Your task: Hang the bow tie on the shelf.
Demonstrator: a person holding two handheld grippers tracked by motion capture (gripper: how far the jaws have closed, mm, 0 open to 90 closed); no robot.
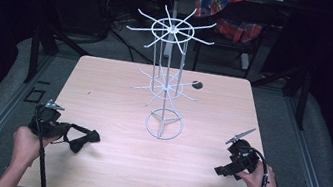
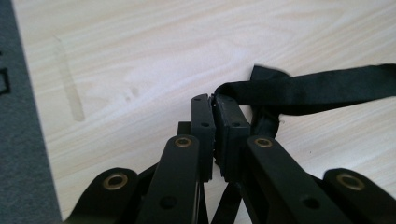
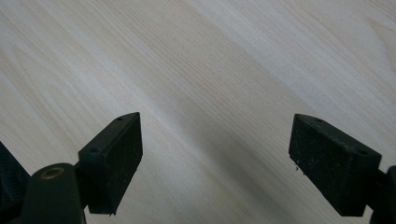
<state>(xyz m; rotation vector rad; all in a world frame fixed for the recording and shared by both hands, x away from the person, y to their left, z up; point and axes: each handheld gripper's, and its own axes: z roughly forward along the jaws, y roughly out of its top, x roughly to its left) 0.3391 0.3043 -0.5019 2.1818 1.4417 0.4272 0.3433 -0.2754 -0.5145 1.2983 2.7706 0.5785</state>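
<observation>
My left tongs (image 2: 214, 105) were clamped tight on a black strap (image 2: 308, 91) above the table (image 1: 107, 165); my right tongs (image 3: 215, 154) gaped wide, holding nothing.

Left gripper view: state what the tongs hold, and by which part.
The left tongs are shut on a black bow tie, pinching its strap near the end. The bow hangs beyond them.

A black bow tie (image 1: 82, 139) w/ a flat fabric strap (image 2: 317, 88) is being pinched at the strap between the pads (image 2: 203, 126) of the left gripper (image 2: 214, 100). The strap is being stretched away to the right of the fingertips, approx. level, and the bow is being held just beyond them, above the tabletop.
</observation>
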